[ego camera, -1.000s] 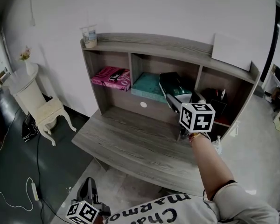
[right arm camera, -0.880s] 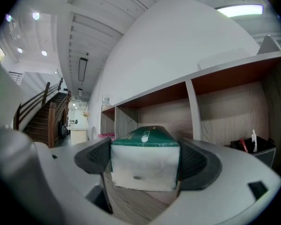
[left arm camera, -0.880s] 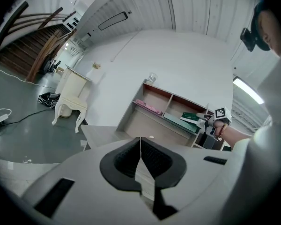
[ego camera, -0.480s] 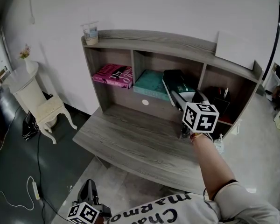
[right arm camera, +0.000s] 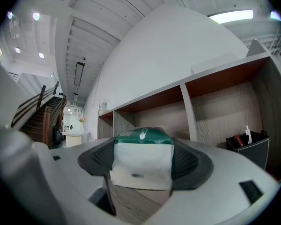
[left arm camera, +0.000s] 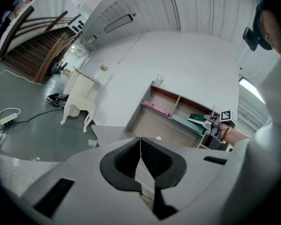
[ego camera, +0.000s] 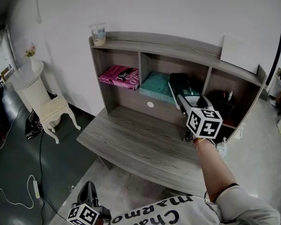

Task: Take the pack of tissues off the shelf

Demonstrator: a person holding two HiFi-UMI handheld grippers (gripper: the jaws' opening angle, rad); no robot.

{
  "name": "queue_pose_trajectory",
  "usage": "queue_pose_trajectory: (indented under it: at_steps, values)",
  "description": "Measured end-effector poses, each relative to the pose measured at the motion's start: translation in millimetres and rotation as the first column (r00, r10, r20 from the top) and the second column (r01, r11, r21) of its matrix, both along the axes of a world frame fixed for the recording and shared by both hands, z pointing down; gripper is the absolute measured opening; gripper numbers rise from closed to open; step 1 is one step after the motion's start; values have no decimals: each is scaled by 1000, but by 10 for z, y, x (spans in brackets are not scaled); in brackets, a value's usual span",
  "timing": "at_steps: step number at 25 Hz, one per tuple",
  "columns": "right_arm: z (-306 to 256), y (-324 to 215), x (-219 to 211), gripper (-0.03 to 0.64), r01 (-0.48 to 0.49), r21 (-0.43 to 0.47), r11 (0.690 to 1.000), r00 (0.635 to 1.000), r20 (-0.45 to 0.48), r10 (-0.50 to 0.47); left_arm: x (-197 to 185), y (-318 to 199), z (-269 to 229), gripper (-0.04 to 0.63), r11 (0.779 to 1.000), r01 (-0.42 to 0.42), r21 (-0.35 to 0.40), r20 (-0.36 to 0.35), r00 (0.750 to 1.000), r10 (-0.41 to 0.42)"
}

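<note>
The left gripper (left arm camera: 140,148) hangs low, off the bench's (ego camera: 140,146) near edge, its fingers pressed together on nothing. The right gripper's (right arm camera: 143,167) fingers (right arm camera: 186,161), just closing in, clasp the pack (right arm camera: 143,139) in the shelf's (ego camera: 178,43) middle compartment, beside a teal book (ego camera: 154,86).

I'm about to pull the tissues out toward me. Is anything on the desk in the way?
Nothing visible. The right gripper, its jaws just closing, grips the pack of tissues at the mouth of the middle compartment; the desk in front lies bare.
</note>
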State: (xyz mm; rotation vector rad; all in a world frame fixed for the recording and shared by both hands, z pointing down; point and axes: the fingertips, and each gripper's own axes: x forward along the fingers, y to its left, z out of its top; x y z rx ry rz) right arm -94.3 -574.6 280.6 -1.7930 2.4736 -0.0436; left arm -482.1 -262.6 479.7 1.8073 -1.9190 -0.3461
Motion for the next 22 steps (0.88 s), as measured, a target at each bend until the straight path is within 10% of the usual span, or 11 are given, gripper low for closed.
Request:
queue_pose_trajectory:
  at_steps: [22]
  values:
    - [-17, 473, 124, 362, 50, -29, 998, 986, 158, -44, 78, 80, 53, 18, 1000, -5, -11, -7, 1000, 5]
